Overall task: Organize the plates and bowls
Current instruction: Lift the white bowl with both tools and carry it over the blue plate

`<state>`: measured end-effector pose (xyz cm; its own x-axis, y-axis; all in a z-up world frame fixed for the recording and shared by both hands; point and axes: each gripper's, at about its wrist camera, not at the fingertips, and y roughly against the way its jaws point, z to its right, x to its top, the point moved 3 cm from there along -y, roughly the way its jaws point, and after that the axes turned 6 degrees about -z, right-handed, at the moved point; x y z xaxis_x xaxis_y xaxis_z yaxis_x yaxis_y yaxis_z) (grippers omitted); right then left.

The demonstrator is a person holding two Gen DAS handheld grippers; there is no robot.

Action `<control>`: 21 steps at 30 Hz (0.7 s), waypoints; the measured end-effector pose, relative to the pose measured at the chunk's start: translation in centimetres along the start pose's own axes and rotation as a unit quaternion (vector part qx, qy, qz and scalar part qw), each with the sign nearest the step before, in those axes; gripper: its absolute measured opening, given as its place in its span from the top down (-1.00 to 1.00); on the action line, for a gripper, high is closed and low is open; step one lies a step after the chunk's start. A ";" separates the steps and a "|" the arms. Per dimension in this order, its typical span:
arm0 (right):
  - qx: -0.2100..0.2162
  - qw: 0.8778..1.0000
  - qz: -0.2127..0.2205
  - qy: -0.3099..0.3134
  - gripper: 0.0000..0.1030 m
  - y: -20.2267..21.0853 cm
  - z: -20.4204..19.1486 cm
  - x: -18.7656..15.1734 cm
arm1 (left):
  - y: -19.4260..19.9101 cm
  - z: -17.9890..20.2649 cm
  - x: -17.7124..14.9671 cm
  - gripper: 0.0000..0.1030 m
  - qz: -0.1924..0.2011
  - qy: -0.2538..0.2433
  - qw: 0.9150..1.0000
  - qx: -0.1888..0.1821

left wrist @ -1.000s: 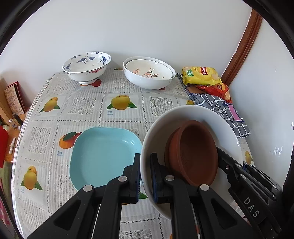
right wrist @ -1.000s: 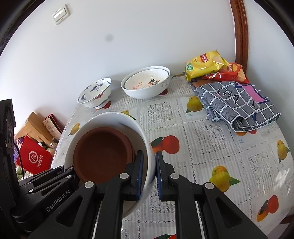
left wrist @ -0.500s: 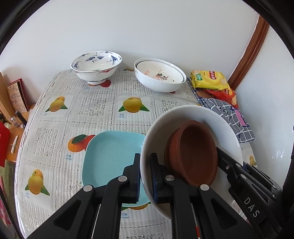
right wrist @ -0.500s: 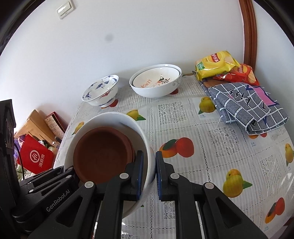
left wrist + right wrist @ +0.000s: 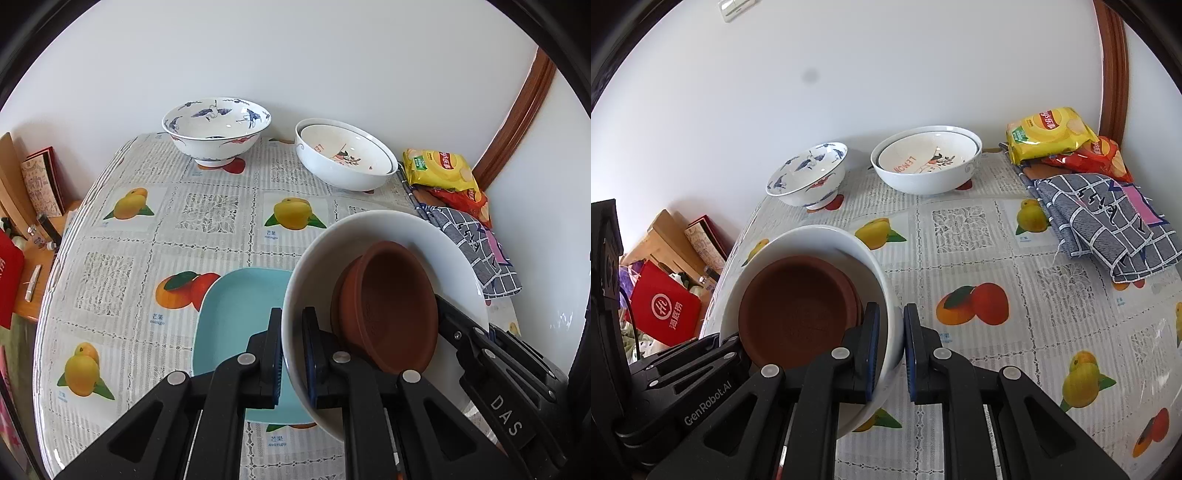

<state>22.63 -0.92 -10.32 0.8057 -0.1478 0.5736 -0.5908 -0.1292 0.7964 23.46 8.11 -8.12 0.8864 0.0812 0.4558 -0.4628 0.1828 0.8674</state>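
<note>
Above the table (image 5: 207,221), over a light-blue square plate (image 5: 236,317): white bowl (image 5: 384,229) (brown dish (image 5: 391,306) tilted inside), rim pinched on opposite sides by left gripper (image 5: 291,354) and right gripper (image 5: 891,347) fingers. Blue-patterned bowl (image 5: 218,129) and nested white bowls (image 5: 343,155) by the wall.

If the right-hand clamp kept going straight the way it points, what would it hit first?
Probably the nested white bowls at the table's far edge, with only bare tablecloth before them. Depth is hard to judge here. The right gripper carries the white bowl along.
</note>
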 end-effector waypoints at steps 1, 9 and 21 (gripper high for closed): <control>0.000 1.000 -0.001 0.002 0.75 -0.1 -0.2 0.0 | 0.0 -0.2 0.0 0.80 0.000 0.002 1.000 0.000; 0.004 1.000 -0.009 0.009 0.75 -1.4 -1.2 0.3 | -0.7 -1.7 0.2 0.80 -0.004 0.012 1.000 0.003; 0.009 0.999 -0.036 0.017 0.75 -4.4 -2.1 -0.4 | -3.0 -3.9 -0.3 0.80 -0.027 0.030 0.999 0.010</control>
<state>25.02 1.78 -13.61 0.8469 -0.1037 0.5215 -0.5317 -0.1559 0.8325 24.67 11.41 -11.62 0.9093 0.1311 0.3950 -0.4131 0.1693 0.8948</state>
